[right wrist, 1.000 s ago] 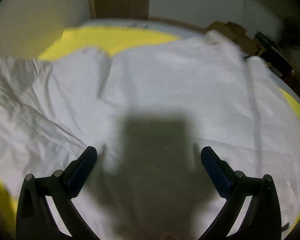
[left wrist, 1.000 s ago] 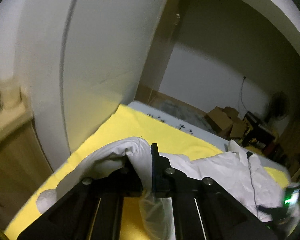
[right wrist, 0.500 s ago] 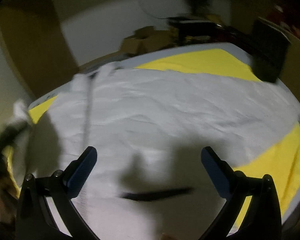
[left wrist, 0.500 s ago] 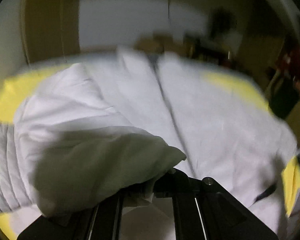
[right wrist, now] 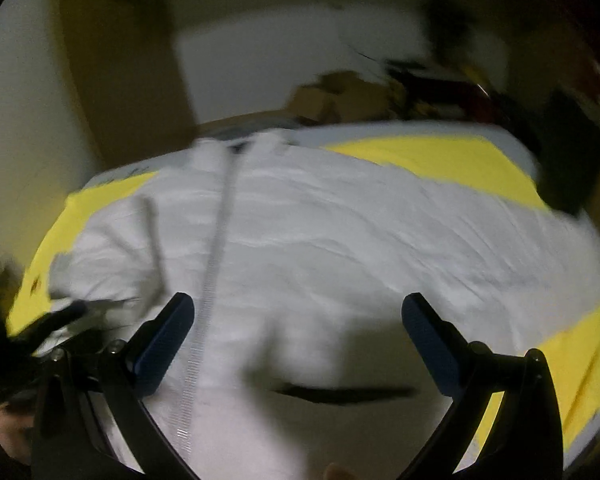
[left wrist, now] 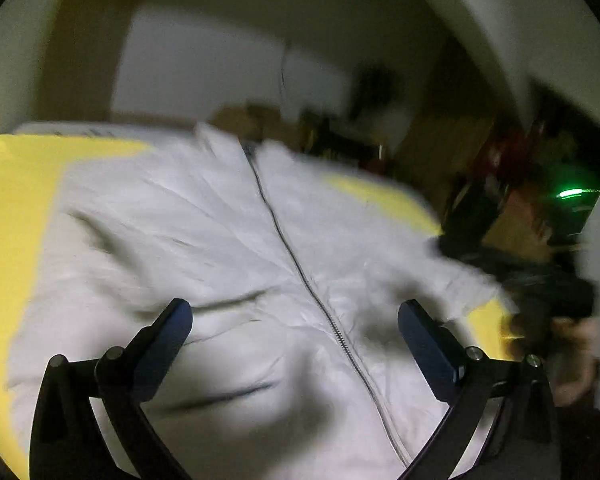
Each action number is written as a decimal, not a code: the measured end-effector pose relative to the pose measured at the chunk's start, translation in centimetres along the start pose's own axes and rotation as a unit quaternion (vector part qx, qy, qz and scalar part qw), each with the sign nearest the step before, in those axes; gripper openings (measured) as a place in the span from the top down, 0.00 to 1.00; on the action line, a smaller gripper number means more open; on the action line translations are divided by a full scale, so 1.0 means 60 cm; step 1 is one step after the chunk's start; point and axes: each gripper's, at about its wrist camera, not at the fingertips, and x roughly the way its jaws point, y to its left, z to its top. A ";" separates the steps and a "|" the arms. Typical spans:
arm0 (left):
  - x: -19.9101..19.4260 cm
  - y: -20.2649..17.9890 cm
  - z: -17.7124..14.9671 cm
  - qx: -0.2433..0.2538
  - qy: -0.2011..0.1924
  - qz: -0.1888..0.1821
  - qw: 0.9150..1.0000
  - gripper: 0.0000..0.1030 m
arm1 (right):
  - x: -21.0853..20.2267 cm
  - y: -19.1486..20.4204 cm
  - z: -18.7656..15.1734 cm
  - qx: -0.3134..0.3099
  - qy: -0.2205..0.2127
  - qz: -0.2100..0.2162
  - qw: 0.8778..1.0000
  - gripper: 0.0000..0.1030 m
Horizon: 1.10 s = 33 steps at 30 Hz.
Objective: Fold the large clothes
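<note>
A large white zip-front jacket (left wrist: 220, 248) lies spread front-up on a yellow-covered table (left wrist: 12, 216), its zipper (left wrist: 300, 276) running from the collar toward me. My left gripper (left wrist: 295, 326) is open and empty above the lower part of the jacket. The jacket also shows in the right wrist view (right wrist: 360, 248), with its zipper (right wrist: 212, 280) at left. My right gripper (right wrist: 298, 324) is open and empty above the jacket. The right gripper also appears at the right edge of the left wrist view (left wrist: 556, 292), blurred.
The yellow cover (right wrist: 440, 160) shows around the jacket on both sides. Cardboard boxes (right wrist: 328, 96) and dark clutter (left wrist: 500, 168) stand beyond the table's far edge. A wooden door frame (left wrist: 84, 52) and white wall are behind.
My left gripper has let go of the white fabric it held and opened wide. Both views have swung across the jacket, which now lies flat.
</note>
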 end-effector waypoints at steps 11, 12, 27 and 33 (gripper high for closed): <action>-0.337 0.155 -0.047 -0.167 -0.199 0.070 0.963 0.00 | 0.089 0.404 -0.038 -0.328 0.000 0.028 0.944 0.00; -0.343 0.155 -0.049 -0.163 -0.201 0.074 0.963 0.00 | 0.113 0.420 -0.037 -0.339 0.019 0.019 0.941 0.00; -0.309 0.131 -0.036 -0.127 -0.169 0.043 0.976 0.00 | 0.129 0.161 0.117 -0.069 0.063 0.118 0.989 0.92; -0.266 0.109 -0.021 -0.119 -0.143 0.032 0.982 0.00 | 0.156 -0.096 0.112 0.108 0.085 0.089 0.987 0.93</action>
